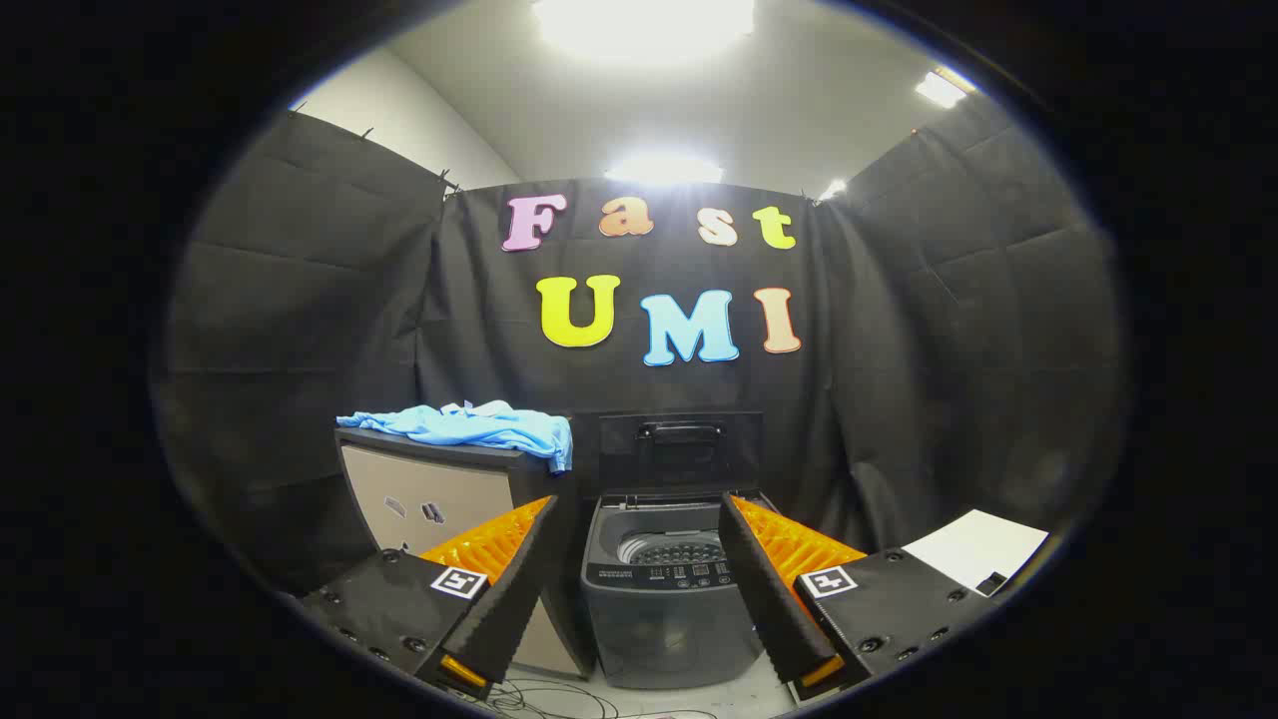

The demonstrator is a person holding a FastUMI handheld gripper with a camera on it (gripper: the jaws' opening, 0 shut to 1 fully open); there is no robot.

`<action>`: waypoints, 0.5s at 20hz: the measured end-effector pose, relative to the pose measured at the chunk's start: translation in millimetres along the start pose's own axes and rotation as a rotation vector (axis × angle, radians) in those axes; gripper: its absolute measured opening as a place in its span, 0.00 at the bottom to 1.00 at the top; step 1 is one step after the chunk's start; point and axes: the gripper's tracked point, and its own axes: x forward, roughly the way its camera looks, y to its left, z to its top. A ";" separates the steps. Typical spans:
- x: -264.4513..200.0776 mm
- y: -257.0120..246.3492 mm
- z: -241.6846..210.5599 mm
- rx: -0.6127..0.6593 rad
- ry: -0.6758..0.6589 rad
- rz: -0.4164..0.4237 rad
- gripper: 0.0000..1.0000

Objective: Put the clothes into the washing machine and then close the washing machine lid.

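Observation:
A light blue garment (469, 424) lies crumpled on top of a beige cabinet (429, 504), to the left of the washing machine. The grey top-loading washing machine (664, 599) stands on the floor straight ahead, its lid (679, 449) raised upright against the wall and its drum (671, 547) showing. My gripper (639, 519) is open, its two orange-and-black fingers (499, 559) spread wide on either side of the machine, well short of it. Nothing is between them.
Black cloth walls close in the booth on three sides. A white sheet or board (973, 549) lies to the right, beyond the right finger. Loose cables (559, 699) run on the floor in front of the machine.

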 end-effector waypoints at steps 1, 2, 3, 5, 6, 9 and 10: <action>-0.8 1.7 -0.5 0.002 0.003 0.002 0.98; -1.3 2.6 -2.0 0.004 0.005 0.002 0.98; -1.1 3.5 -2.7 0.008 0.008 0.002 0.98; -2.8 5.2 -3.7 0.011 0.010 -0.001 0.98; -3.9 5.8 -4.1 0.008 0.009 -0.002 0.98; -5.3 10.9 -5.4 -0.002 0.011 -0.002 0.98; -5.1 11.8 -6.2 -0.005 0.012 -0.002 0.98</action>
